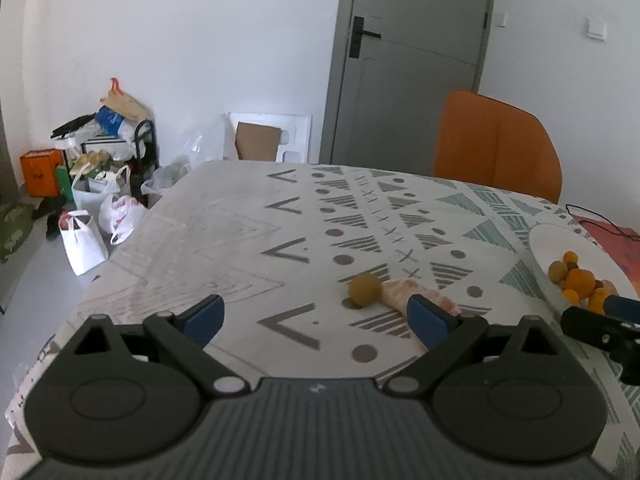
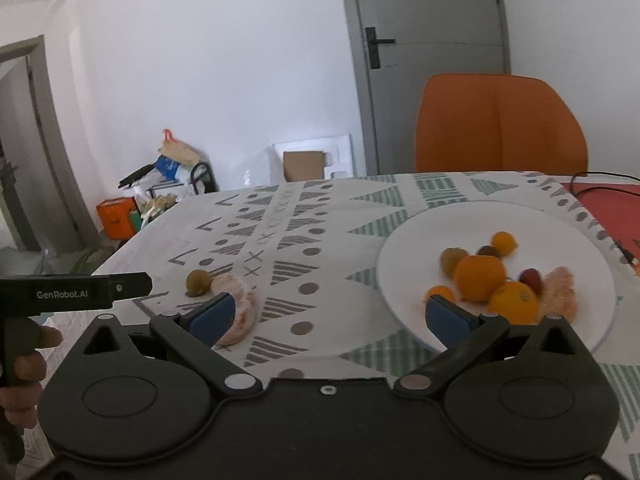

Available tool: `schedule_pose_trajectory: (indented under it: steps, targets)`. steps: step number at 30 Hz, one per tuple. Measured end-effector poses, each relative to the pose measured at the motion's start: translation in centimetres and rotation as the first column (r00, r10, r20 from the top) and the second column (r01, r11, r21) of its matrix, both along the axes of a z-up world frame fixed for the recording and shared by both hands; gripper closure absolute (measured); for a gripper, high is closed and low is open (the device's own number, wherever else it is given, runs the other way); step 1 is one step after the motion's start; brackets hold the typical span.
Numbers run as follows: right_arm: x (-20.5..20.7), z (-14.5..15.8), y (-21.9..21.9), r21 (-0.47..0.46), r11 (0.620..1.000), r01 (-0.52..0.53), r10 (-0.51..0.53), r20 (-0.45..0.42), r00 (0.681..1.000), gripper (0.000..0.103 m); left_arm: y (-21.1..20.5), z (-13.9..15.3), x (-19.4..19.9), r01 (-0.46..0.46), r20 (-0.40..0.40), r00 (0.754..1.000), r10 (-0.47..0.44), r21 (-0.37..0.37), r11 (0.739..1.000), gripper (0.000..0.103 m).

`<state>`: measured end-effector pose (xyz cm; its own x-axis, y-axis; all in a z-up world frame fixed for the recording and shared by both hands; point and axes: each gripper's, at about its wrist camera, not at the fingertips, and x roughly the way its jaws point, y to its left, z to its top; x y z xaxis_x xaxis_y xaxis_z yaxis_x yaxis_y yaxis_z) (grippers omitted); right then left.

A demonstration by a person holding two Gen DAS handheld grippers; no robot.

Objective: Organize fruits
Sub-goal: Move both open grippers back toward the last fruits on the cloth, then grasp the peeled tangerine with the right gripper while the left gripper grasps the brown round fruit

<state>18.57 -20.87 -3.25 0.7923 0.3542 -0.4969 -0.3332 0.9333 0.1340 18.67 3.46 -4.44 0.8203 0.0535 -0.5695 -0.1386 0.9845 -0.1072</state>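
Observation:
A small olive-brown round fruit (image 1: 365,289) and a peeled orange (image 1: 404,295) lie together on the patterned tablecloth, outside the plate; the right wrist view shows the fruit (image 2: 198,282) and the peeled orange (image 2: 240,304) too. A white plate (image 2: 420,232) holds several oranges (image 2: 479,278), small fruits and a peeled segment (image 2: 562,288). My left gripper (image 1: 316,318) is open and empty, its right finger just in front of the peeled orange. My right gripper (image 2: 330,316) is open and empty, between the peeled orange and the plate (image 1: 560,240).
An orange chair (image 1: 496,140) stands behind the table's far edge. A black cable (image 2: 600,184) lies on a red mat (image 2: 616,212) at the right. Bags and boxes (image 1: 96,168) are piled on the floor beyond the table's left edge.

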Motion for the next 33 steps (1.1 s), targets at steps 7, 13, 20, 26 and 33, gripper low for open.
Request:
schedule_pose_trajectory:
  steps: [7, 13, 20, 26, 33]
  targets:
    - [1.5, -0.6, 3.2, -0.038, 0.996, -0.077, 0.076, -0.032, 0.997, 0.0, 1.9, -0.8, -0.2, -0.024, -0.021, 0.999, 0.024, -0.016, 1.0, 0.006]
    - [3.2, -1.1, 6.5, -0.095, 0.978, -0.185, 0.181, -0.05, 0.982, 0.001, 2.9, -1.1, -0.2, -0.038, -0.021, 0.999, 0.037, -0.023, 0.999, 0.006]
    - [4.8, -2.0, 8.7, -0.104, 0.965, -0.239, 0.231, -0.088, 0.969, 0.011, 4.5, -1.4, -0.3, -0.074, -0.031, 0.997, 0.073, -0.03, 0.997, 0.006]
    - [5.3, -3.1, 9.7, -0.156, 0.958, -0.243, 0.23, -0.094, 0.969, 0.061, 5.2, -1.8, -0.2, -0.093, -0.039, 0.995, 0.092, -0.034, 0.995, 0.006]
    - [4.6, -2.5, 8.8, -0.162, 0.954, -0.253, 0.241, -0.089, 0.966, 0.067, 4.3, -1.9, 0.5, -0.065, -0.027, 0.998, 0.064, -0.038, 0.997, 0.008]
